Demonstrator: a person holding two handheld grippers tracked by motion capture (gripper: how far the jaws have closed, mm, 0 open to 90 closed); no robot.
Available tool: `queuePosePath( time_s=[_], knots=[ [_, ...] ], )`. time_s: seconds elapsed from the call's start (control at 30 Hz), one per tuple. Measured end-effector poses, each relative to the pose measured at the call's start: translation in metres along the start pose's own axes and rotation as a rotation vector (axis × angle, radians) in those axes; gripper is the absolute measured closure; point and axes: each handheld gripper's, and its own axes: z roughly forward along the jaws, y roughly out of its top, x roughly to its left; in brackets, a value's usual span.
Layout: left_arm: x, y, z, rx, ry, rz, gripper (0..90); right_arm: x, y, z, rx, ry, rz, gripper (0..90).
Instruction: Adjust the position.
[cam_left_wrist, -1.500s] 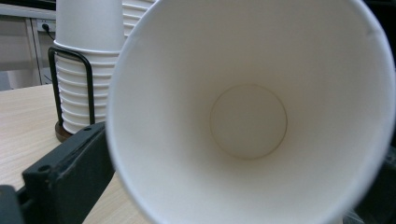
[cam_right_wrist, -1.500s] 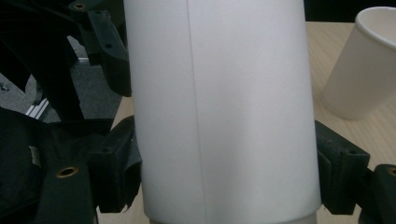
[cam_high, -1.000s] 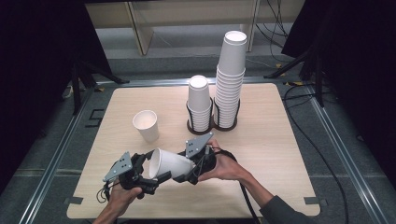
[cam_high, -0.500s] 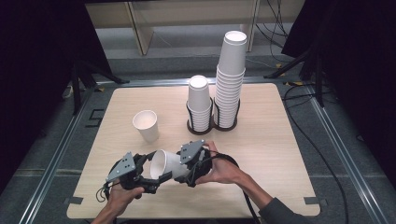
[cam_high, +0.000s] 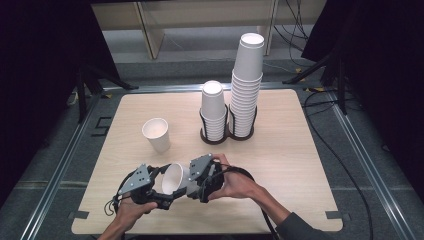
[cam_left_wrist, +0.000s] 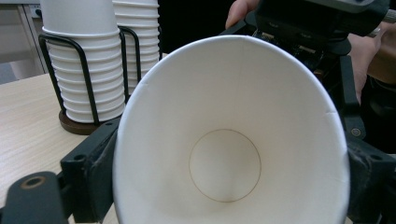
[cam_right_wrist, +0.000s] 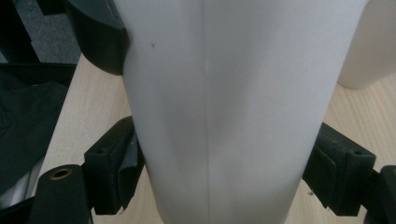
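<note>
Near the tabletop's (cam_high: 280, 150) front edge, a paper cup (cam_high: 172, 178) lies sideways in mid-air between both hand-held grippers, the left (cam_high: 159, 192) just closed around its rim, the right (cam_high: 192, 181) clamping its base, apparently for a handover.

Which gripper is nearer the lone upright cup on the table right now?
Left. The left gripper sits just in front of the upright cup, while the right gripper is farther off to the side, nearer the stacks.
</note>
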Motion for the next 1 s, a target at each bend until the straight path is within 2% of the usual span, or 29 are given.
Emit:
queuePosePath(
  time_s=[0.03, 0.07, 0.13, 0.23, 0.33, 0.5, 0.57, 0.67, 0.73, 0.83, 0.93, 1.0],
  knots=[
    [0.000, 0.000, 0.000, -0.017, -0.002, -0.013, 10.9, 0.000, 0.000, 0.000, -0.006, 0.005, -0.003, 22.4],
    [0.001, 0.000, -0.001, -0.019, -0.006, -0.007, 10.3, 0.000, 0.000, 0.000, -0.020, 0.011, -0.004, 22.9],
    [0.002, 0.000, -0.001, -0.066, -0.010, -0.036, 8.1, 0.001, 0.001, -0.001, -0.036, 0.029, 0.027, 23.5],
    [0.002, 0.000, -0.003, -0.110, -0.002, -0.058, 5.7, 0.000, 0.000, -0.003, -0.084, 0.040, 0.039, 24.0],
    [0.003, 0.001, -0.004, -0.139, 0.020, -0.086, 0.9, -0.001, 0.000, -0.004, -0.146, 0.046, 0.068, 24.4],
    [0.005, 0.000, -0.006, -0.182, 0.015, -0.113, 1.0, -0.005, 0.000, -0.008, -0.237, 0.050, 0.124, 24.4],
    [0.005, 0.000, -0.007, -0.184, 0.017, -0.117, 1.8, -0.006, -0.001, -0.009, -0.271, 0.035, 0.138, 24.4],
    [0.004, 0.000, -0.007, -0.192, 0.030, -0.118, 2.8, -0.007, -0.001, -0.011, -0.292, 0.028, 0.165, 24.2],
    [0.004, 0.001, -0.007, -0.201, 0.031, -0.130, 2.5, -0.007, -0.001, -0.010, -0.290, 0.026, 0.160, 24.1],
    [0.003, 0.001, -0.006, -0.209, 0.043, -0.127, 2.1, -0.006, 0.000, -0.007, -0.296, 0.019, 0.158, 24.0],
    [0.002, 0.001, -0.005, -0.219, 0.043, -0.133, 5.3, -0.003, 0.001, -0.003, -0.305, 0.036, 0.188, 23.8],
    [0.001, 0.001, -0.005, -0.224, 0.041, -0.123, 10.2, -0.002, 0.002, 0.001, -0.308, 0.042, 0.186, 23.7]
  ],
)
